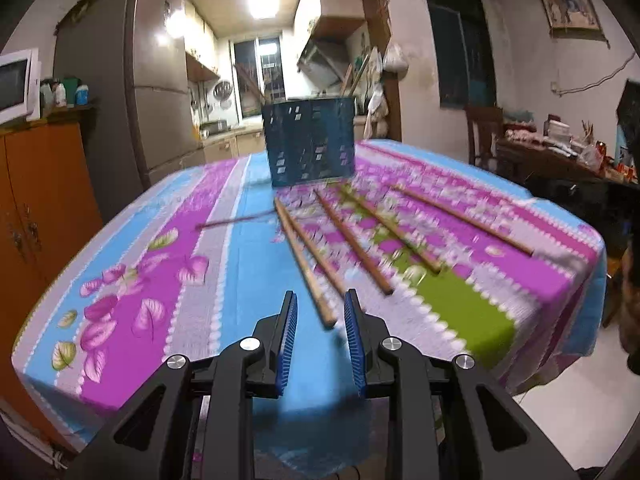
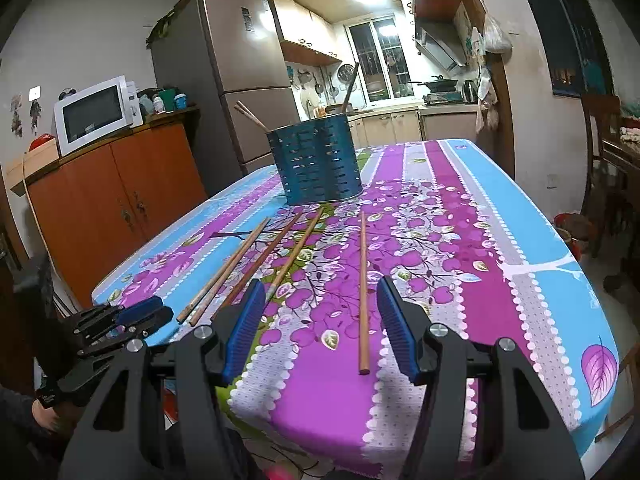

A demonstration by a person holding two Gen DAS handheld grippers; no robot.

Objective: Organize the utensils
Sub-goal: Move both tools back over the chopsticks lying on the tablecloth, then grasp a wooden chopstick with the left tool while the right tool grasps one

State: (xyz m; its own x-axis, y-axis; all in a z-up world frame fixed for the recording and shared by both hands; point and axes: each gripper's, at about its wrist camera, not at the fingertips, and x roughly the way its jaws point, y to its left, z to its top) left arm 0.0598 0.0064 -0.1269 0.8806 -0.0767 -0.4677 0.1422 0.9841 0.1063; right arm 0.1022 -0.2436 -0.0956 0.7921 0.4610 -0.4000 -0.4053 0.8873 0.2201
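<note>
A blue perforated utensil holder (image 1: 310,142) stands upright at the far middle of the table, with a few chopsticks sticking out; it also shows in the right wrist view (image 2: 318,164). Several wooden chopsticks lie loose on the cloth in front of it. My left gripper (image 1: 320,304) is open and empty, its fingertips either side of the near end of the leftmost chopstick (image 1: 306,268). My right gripper (image 2: 322,294) is open and empty, above the near end of a lone chopstick (image 2: 363,292). The left gripper (image 2: 138,312) shows at the table's left edge in the right wrist view.
The table carries a purple, blue and green flowered cloth (image 2: 460,240). An orange cabinet (image 2: 116,200) with a microwave (image 2: 96,114) stands left, a fridge (image 2: 236,92) behind. A chair (image 1: 484,128) and a cluttered side table (image 1: 560,152) stand right.
</note>
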